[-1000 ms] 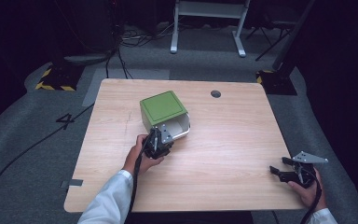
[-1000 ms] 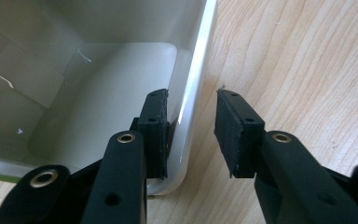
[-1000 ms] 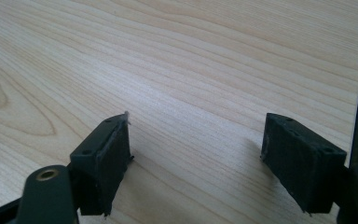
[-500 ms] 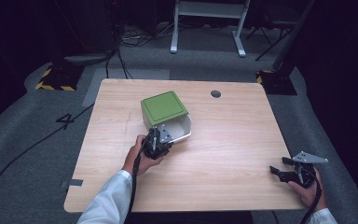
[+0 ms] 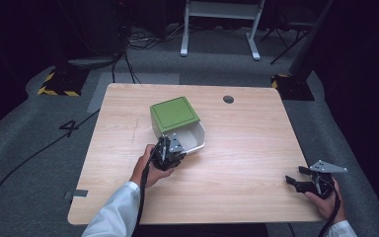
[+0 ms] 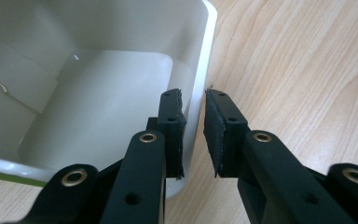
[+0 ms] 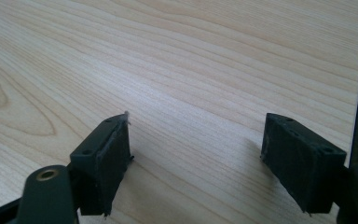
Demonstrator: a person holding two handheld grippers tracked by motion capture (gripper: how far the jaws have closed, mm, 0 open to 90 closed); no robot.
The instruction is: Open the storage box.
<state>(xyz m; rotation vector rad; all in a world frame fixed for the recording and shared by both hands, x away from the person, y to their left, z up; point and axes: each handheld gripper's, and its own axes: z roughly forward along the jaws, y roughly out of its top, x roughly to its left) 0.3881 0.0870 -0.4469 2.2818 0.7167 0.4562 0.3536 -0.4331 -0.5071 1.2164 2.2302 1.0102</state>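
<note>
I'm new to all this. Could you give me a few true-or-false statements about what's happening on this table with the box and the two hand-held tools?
1. The left tool is clamped on the white wall of the bin. True.
2. The bin stands upright. False: it lies tipped on its side, opening toward the person, green base up.
3. The right tool holds a cup. False: its jaws stand wide open over bare table.
4. The bin's inside looks empty. True.
5. The two tools touch each other. False: they are far apart.

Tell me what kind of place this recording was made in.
Probably a lab or studio set up for recording: a lone wooden table on grey carpet, hazard-striped tape, loose floor cables and a stand's white legs behind.
</note>
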